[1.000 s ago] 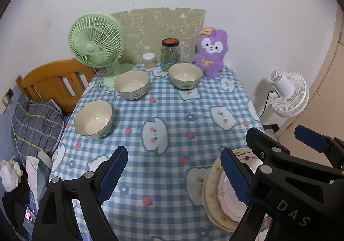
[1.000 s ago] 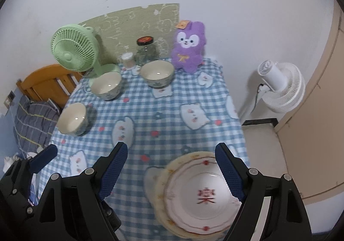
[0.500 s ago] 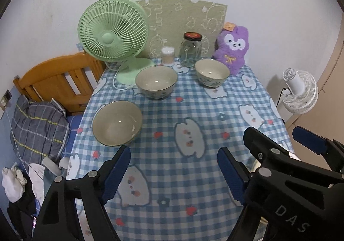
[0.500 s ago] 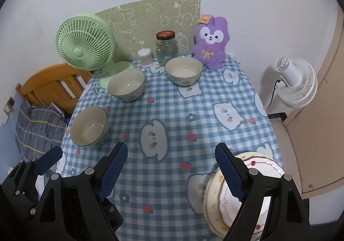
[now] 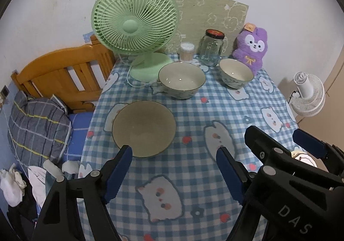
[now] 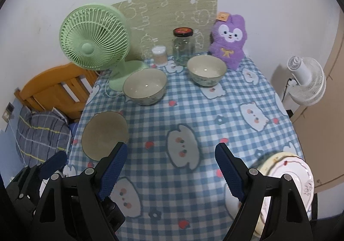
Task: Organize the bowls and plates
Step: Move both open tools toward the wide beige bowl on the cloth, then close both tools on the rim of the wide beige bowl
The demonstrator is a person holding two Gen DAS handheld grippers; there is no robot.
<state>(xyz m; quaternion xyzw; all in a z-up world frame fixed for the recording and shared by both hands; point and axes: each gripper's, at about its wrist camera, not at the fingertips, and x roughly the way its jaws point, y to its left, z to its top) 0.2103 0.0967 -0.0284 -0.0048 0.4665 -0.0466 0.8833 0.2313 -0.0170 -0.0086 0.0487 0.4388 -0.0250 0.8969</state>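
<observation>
Three cream bowls stand on the blue checked tablecloth point(image 5: 193, 116): a near one point(image 5: 144, 128), a middle one point(image 5: 181, 80) and a far right one point(image 5: 236, 72). My left gripper point(image 5: 172, 165) hovers just short of the near bowl. Its jaws are closing with nothing between them, and its left finger overlaps that bowl's front rim in the view. My right gripper point(image 6: 172, 163) is open and empty over the middle of the table. A stack of plates point(image 6: 288, 168) sits at the near right corner, partly hidden behind the right finger.
A green fan point(image 5: 134, 26), a glass jar point(image 5: 211, 47), a cotton swab tub point(image 5: 187, 52) and a purple plush point(image 5: 253, 47) line the back by the wall. A wooden headboard point(image 5: 60, 77) stands to the left. A white fan point(image 5: 307, 97) is on the floor at right.
Both grippers moved forward and left over the table. The near bowl came up to the left gripper, and the plates slid to the lower right edge of both views.
</observation>
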